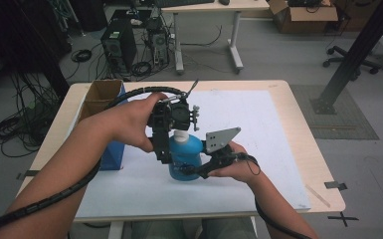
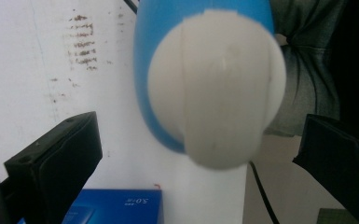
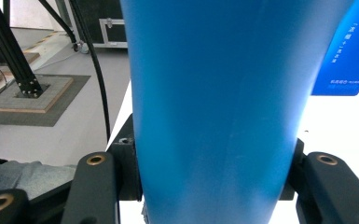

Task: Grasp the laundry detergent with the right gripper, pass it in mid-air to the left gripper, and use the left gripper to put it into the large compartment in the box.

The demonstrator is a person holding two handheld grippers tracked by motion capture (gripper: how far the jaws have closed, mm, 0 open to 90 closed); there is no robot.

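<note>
Standing near the middle of the counter [image 1: 298, 149], the blue bottle [image 1: 186, 154] is pinched low by the right hand-held gripper [image 1: 191, 172]. The left hand-held gripper [image 1: 171, 132] hangs spread above its white cap [image 2: 217, 88]. A blue box [image 1: 112, 152] is just left; the right half lies free.

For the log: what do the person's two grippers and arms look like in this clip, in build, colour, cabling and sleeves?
Both grippers are black. The left gripper has blocky, squared black jaws and a ribbed black cable running along the forearm. The right gripper carries a grey three-cornered plate with small holes; its jaw arms show brass-coloured rivets, and a thin black cable trails from it. Both forearms are bare, no sleeves visible.
</note>
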